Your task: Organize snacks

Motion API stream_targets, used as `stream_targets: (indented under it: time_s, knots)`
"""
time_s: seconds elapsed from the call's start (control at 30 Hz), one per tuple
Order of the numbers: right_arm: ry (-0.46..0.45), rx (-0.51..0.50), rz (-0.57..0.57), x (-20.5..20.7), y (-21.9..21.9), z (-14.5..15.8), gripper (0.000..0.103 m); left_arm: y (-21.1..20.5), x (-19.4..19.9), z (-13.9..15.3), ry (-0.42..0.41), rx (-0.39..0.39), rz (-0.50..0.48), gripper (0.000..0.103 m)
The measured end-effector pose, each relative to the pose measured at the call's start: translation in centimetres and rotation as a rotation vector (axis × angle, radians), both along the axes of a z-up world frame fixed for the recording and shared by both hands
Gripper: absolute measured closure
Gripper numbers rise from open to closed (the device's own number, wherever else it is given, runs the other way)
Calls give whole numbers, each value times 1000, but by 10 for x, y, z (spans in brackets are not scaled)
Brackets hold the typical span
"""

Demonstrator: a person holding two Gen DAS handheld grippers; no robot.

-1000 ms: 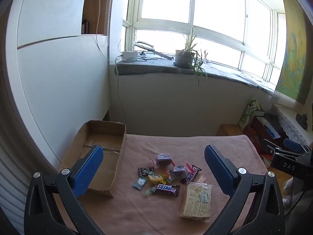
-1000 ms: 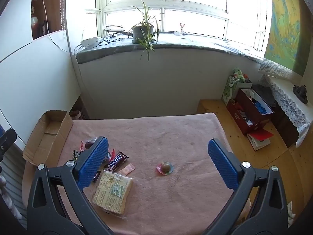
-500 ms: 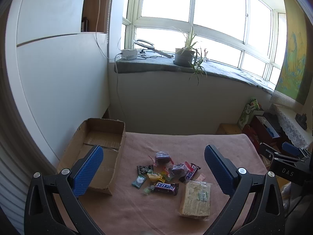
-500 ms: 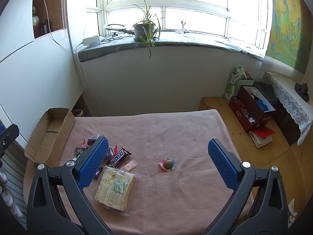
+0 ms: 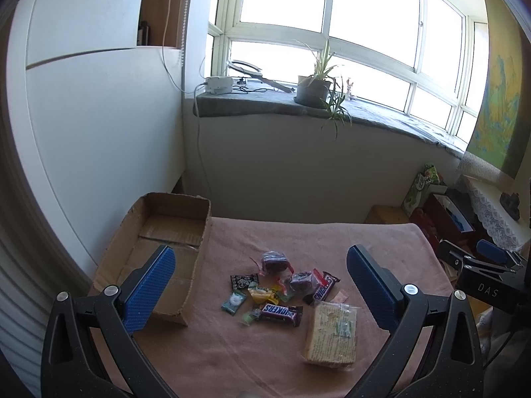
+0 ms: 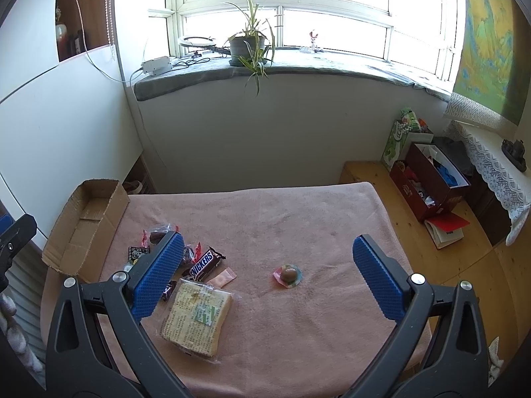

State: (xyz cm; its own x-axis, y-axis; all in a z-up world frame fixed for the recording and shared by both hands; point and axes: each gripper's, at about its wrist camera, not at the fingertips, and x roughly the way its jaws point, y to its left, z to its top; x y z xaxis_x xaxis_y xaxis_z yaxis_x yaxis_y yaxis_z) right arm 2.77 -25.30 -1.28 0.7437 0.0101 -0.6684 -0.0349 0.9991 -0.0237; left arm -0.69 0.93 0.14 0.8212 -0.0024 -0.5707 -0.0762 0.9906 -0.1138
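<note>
A pile of small snacks lies on the pink tablecloth (image 5: 265, 358): two Snickers bars (image 5: 280, 313), dark wrapped cakes (image 5: 273, 260), small candies (image 5: 234, 301) and a big cracker pack (image 5: 333, 333). One round candy (image 6: 288, 274) lies apart to the right. An open, empty cardboard box (image 5: 159, 248) stands at the table's left edge. My left gripper (image 5: 262, 288) hovers open above the pile, holding nothing. My right gripper (image 6: 265, 280) is open too, high over the table, with the cracker pack (image 6: 195, 318) and the round candy between its fingers in view.
A white wall runs along the left, and a windowsill with a potted plant (image 6: 249, 46) stands behind the table. Right of the table, wooden floor (image 6: 464, 265) holds a red box (image 6: 431, 182) and a book. The other gripper shows at the right edge (image 5: 481, 275).
Both grippers have risen and tilted a little, so the table and snacks sit lower in each view. Nothing on the table has moved; both stay open.
</note>
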Motion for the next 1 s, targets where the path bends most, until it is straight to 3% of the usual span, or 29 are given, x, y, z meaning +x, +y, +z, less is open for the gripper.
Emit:
stream_targets:
  time_s: [1.0]
  knots:
    - [43, 21, 8, 2, 1, -8, 0, 0, 1, -7, 10, -12, -20, 1]
